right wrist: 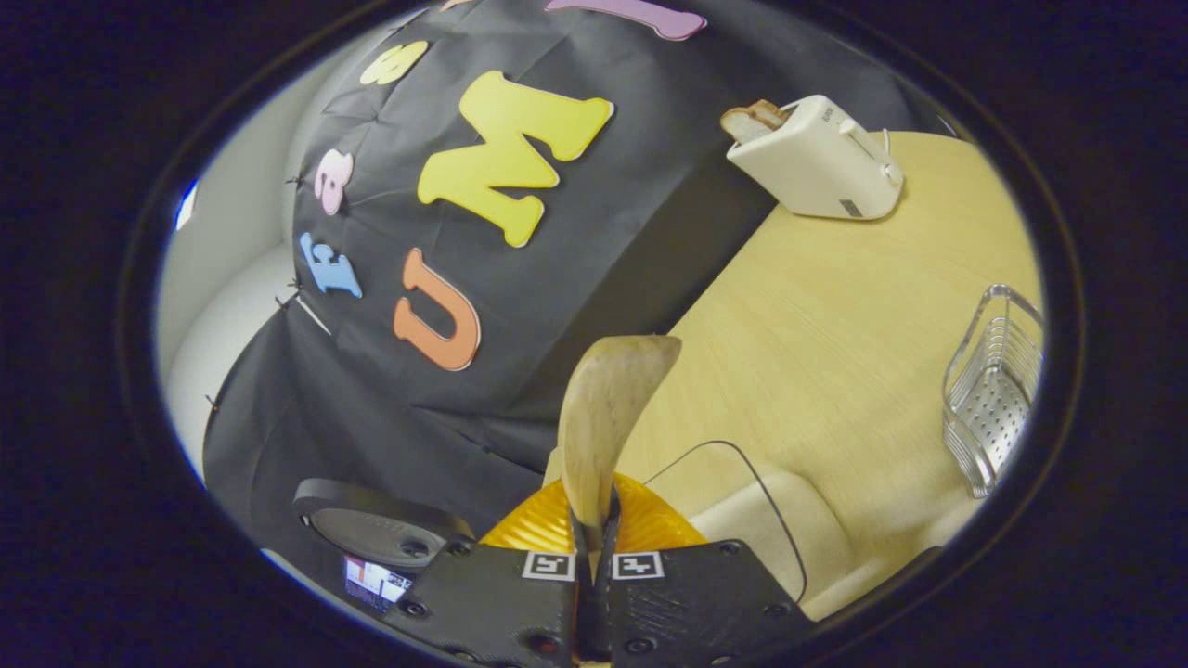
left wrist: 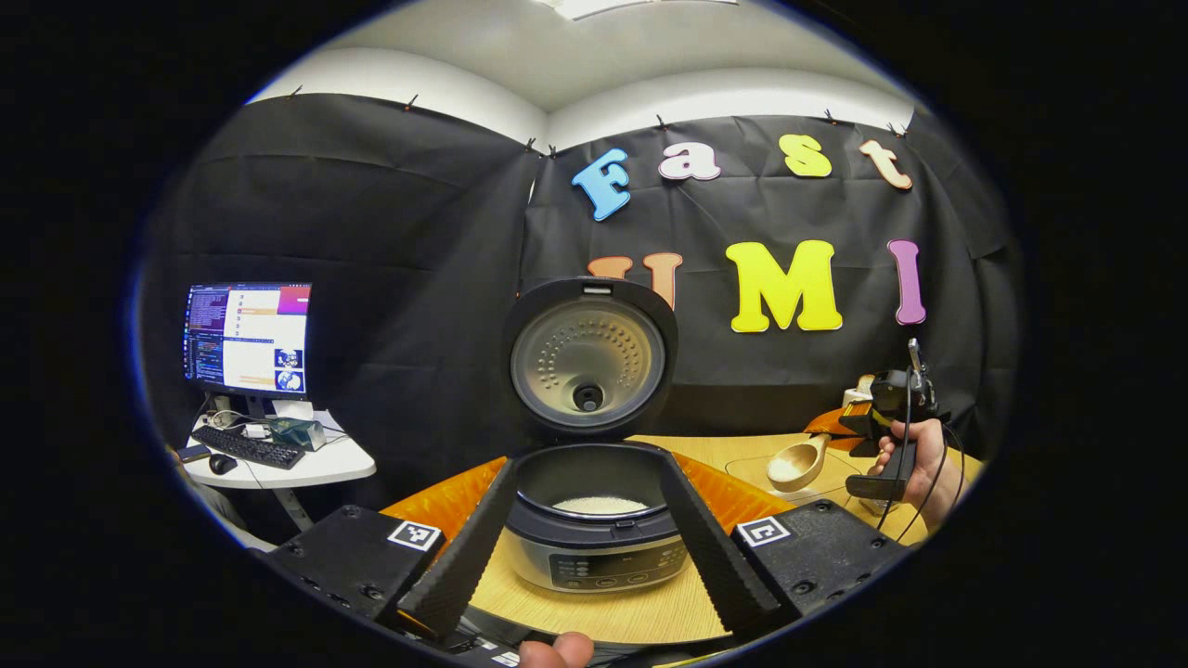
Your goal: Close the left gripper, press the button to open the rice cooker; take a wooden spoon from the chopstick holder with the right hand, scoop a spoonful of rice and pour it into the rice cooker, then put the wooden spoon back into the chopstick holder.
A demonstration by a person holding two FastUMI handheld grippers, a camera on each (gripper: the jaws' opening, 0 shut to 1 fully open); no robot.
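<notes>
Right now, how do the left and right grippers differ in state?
The left gripper has its jaws spread wide and empty, framing the open rice cooker. The right gripper has its jaws closed on the wooden spoon, raised above the table. Both are hand-held, with black fingers.

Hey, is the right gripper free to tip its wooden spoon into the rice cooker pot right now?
Probably yes. The rice cooker's lid stands fully open above the pot, and the right gripper holds the wooden spoon off to the side with only bare table between.
</notes>
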